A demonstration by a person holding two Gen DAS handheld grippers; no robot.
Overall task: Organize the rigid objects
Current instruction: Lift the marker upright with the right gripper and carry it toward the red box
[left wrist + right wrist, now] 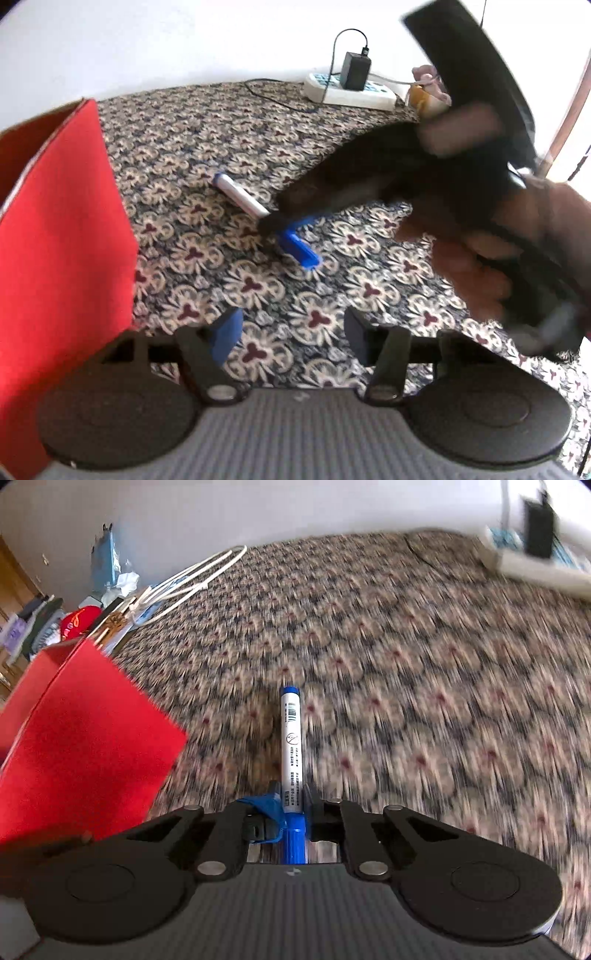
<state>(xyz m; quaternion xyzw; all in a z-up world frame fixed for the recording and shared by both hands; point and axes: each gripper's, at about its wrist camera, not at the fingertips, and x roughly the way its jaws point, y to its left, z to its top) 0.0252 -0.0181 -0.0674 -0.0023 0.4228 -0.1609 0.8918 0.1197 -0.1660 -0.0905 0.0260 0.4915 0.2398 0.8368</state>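
Note:
A white marker with blue ends sticks out forward from my right gripper, whose jaws are shut on its barrel near the blue cap. The left wrist view shows the same marker over the patterned tablecloth, pinched by the blurred black right gripper, with a hand behind it. My left gripper is low over the cloth, jaws apart, nothing between its fingers. A red box stands just left of it, also visible from the right wrist as the red box.
A white power strip with a black adapter and cable lies at the table's far edge; the right wrist view has the power strip at top right. A looped white cable and cluttered items lie beyond the red box.

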